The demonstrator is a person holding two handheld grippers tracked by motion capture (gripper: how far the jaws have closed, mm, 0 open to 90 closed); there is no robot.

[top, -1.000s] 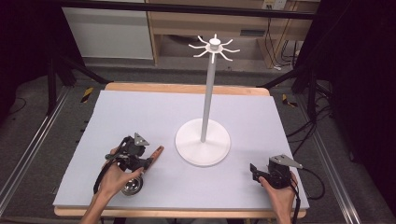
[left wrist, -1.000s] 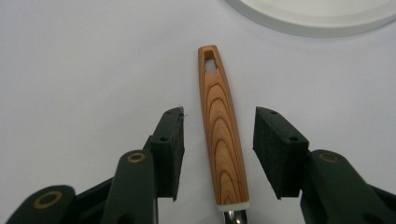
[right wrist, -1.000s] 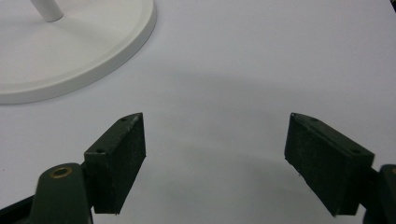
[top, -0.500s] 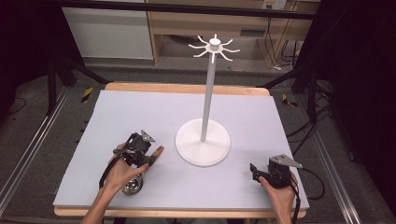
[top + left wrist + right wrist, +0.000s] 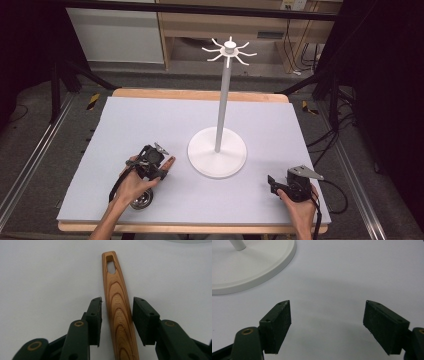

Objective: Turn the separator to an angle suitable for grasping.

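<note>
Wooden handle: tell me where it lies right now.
The wooden handle lies flat on the table, between the open jaws of the left gripper, not yet clamped. In the high view its tip points toward the white stand's base.

handle [image 5: 119,312]: varnished grained wood | stand base [image 5: 249,267]: smooth white, slight sheen | table cover [image 5: 150,125]: matt pale
</note>
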